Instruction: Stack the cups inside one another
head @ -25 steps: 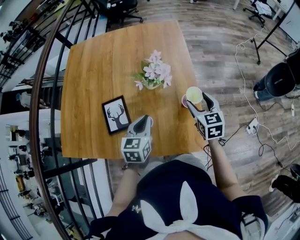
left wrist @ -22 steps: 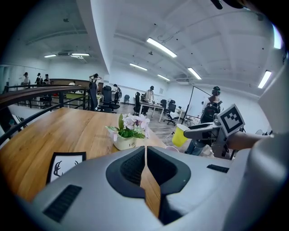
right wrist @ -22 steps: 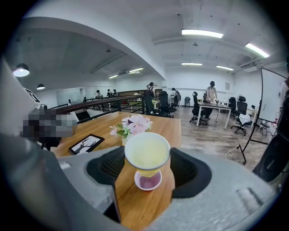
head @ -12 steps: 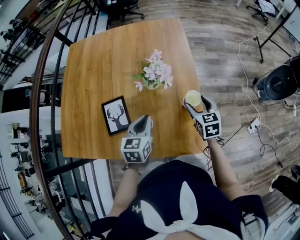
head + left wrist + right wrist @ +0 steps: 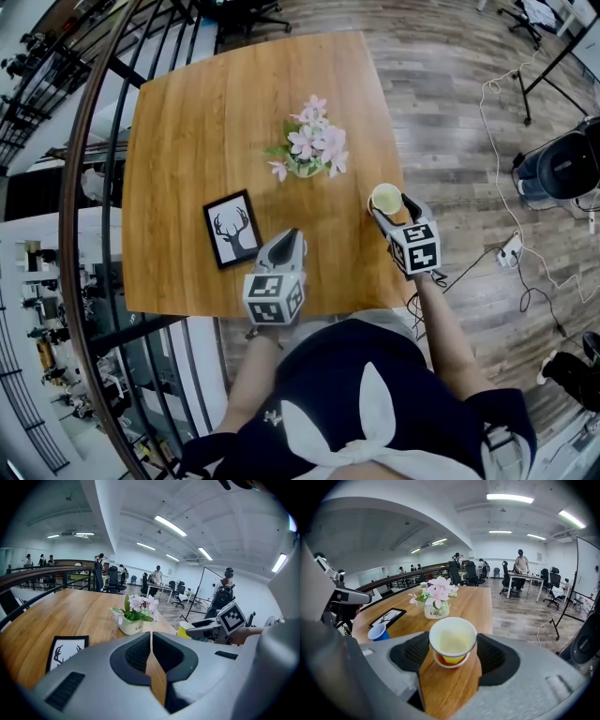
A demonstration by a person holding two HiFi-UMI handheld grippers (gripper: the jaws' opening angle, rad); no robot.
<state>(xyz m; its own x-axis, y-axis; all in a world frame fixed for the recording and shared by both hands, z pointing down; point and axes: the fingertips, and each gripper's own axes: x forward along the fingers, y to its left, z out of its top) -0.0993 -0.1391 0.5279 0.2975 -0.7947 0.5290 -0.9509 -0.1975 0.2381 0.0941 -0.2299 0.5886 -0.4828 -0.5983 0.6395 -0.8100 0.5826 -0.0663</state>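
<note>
The right gripper's fingers (image 5: 499, 660) are closed on the sides of a yellow cup (image 5: 452, 641), one finger on each flank. The cup's base is sunk into a red cup (image 5: 440, 660) with a white rim, which stands on the wooden table (image 5: 187, 141). This pair sits at the table's edge, to the person's right of the flower pot (image 5: 435, 612) and a little nearer the person.

The pot is cream and holds pink and white blossoms. The word "Life" is printed on its front; the smaller print beneath is too blurred to read.

The left gripper's fingers (image 5: 136, 653) are pressed together with nothing between them. The left gripper (image 5: 286, 246) hovers over the table, nearer the person than the flower pot.

A blue cup (image 5: 377, 632) stands upright to the person's left of the flower pot. Just beside it lies a black framed picture (image 5: 232, 230) of a deer's head with antlers.

Beyond the flower pot are office chairs, desks and several people, all small and far off.
</note>
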